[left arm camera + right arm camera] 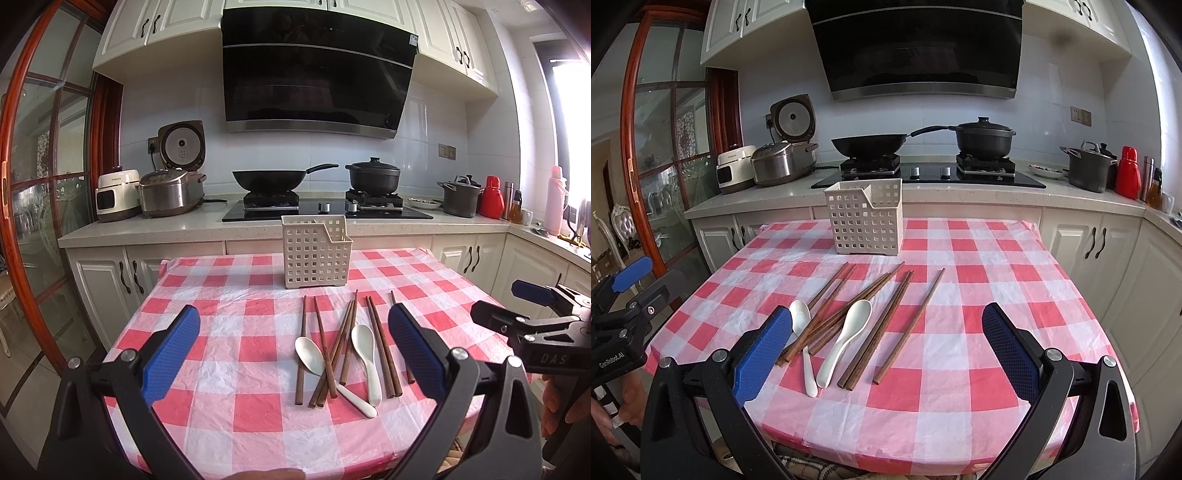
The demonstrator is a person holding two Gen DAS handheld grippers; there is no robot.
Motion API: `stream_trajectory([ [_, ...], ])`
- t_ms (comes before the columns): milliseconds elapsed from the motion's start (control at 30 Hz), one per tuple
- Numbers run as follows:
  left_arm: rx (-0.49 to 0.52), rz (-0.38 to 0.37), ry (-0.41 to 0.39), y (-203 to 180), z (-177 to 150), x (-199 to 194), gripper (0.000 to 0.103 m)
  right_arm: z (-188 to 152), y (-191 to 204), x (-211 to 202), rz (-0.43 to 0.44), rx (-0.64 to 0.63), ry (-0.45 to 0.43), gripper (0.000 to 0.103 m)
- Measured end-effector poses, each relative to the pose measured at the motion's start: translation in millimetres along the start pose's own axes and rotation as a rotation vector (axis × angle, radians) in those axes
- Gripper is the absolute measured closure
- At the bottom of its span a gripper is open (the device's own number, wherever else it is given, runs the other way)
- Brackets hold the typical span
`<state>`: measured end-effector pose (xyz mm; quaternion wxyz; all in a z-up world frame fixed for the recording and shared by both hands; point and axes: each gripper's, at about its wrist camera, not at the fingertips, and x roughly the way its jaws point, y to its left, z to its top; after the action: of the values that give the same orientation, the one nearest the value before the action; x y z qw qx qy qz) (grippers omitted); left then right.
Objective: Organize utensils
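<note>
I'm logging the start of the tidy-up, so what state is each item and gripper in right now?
Left gripper: open, empty.
Right gripper: open, empty.
Utensil basket: upright; no utensils visible inside.
Chopsticks: loose, crossed on the tablecloth.
Two white spoons: lying among the chopsticks.
Black pot: lidded.

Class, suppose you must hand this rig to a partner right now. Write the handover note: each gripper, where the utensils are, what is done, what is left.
Left gripper: open, empty, above the near table edge.
Right gripper: open, empty, likewise.
Wooden chopsticks and two white spoons lie loose, partly overlapping, on the checked tablecloth.
White perforated holder stands upright behind them; nothing shows above its rim.
Done: nothing visible.
Left: apparently every utensil goes into the holder.
</note>
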<state>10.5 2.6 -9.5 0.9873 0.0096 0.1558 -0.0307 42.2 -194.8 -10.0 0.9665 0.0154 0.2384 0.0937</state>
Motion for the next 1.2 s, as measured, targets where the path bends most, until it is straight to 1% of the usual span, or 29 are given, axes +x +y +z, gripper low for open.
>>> stream_trajectory([
  [67,0.004,0.002,0.007,-0.2,-2.0,3.8,0.005,-1.5,-3.4,4.6,-0.003,0.006,0.013,0.007],
  [167,0.004,0.015,0.041,1.1,-5.7,13.8,0.005,-5.3,-6.7,14.2,-0.001,0.019,0.043,0.007],
  [333,-0.033,0.048,0.093,9.7,-14.7,33.4,0.005,-10.9,-10.6,33.1,0.006,0.04,0.093,0.007],
  [433,-0.059,0.034,0.134,16.0,-19.7,47.6,0.005,-12.2,-11.1,46.8,0.013,0.042,0.112,0.007],
  [500,-0.064,0.044,0.15,18.0,-22.8,56.4,0.005,-12.4,-10.2,56.1,0.018,0.042,0.122,0.007],
  [567,-0.061,0.037,0.173,19.3,-24.9,67.6,0.005,-11.7,-8.8,67.4,0.021,0.038,0.14,0.007],
  [667,-0.038,0.056,0.202,18.7,-28.4,85.7,0.005,-12.3,-7.7,81.8,0.022,0.036,0.161,0.008],
  [700,-0.029,0.061,0.215,18.3,-29.8,92.2,0.005,-12.6,-8.0,86.3,0.022,0.04,0.169,0.009],
  [733,-0.023,0.06,0.232,18.1,-32.0,99.8,0.005,-12.6,-8.6,90.0,0.022,0.043,0.174,0.012],
  [833,-0.026,0.023,0.274,18.5,-37.5,119.2,0.005,-12.4,-11.5,101.3,0.014,0.048,0.187,0.018],
  [967,-0.03,-0.008,0.302,18.9,-39.6,142.2,0.005,-11.1,-15.6,118.4,0.015,0.065,0.207,0.026],
  [1100,-0.028,-0.019,0.328,16.8,-40.0,163.2,0.01,-8.9,-21.2,135.9,0.017,0.078,0.228,0.032],
  [1200,-0.033,-0.039,0.353,16.7,-36.2,182.4,0.016,-3.7,-31.3,150.0,0.002,0.1,0.247,0.035],
])
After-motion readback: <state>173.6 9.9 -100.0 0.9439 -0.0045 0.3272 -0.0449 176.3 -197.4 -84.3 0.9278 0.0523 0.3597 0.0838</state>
